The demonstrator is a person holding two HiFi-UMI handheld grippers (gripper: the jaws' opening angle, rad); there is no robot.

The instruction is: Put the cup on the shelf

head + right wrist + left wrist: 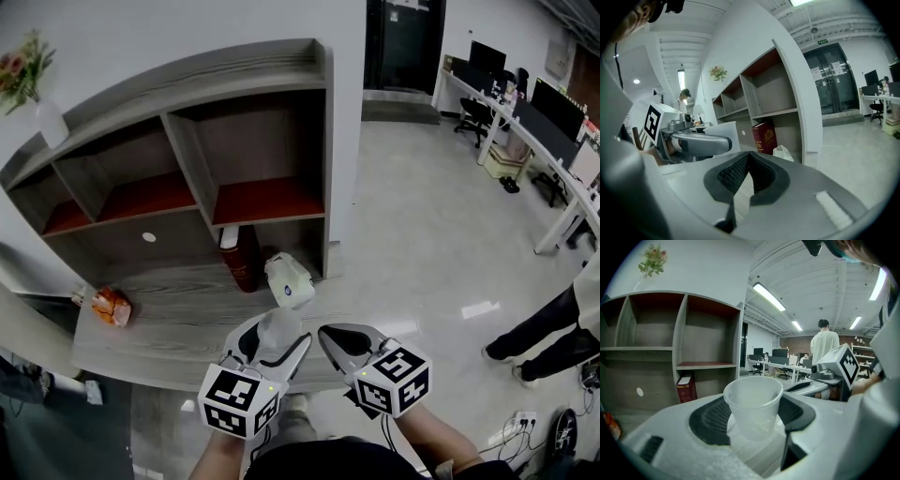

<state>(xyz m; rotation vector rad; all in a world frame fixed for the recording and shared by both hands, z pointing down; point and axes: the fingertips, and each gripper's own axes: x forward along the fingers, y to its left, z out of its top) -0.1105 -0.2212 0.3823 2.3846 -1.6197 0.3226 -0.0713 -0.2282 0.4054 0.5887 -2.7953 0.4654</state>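
A clear plastic cup [279, 326] stands upright between the jaws of my left gripper [277, 339], which is shut on it low down; in the left gripper view the cup [753, 404] fills the middle. The grey shelf unit [262, 202] with red boards stands ahead and to the left, its compartments bare; it shows as the shelf [705, 364] in the left gripper view. My right gripper [345, 339] hangs just right of the left one. Its pads meet at the tips with nothing between them [747, 157].
A red book [242, 258] and a white bag [289, 279] sit by the lowest compartment on the wooden ledge [178, 319], an orange packet [112, 305] further left. A flower vase [37, 94] tops the unit. A person's legs [544, 333] and desks [553, 122] are at right.
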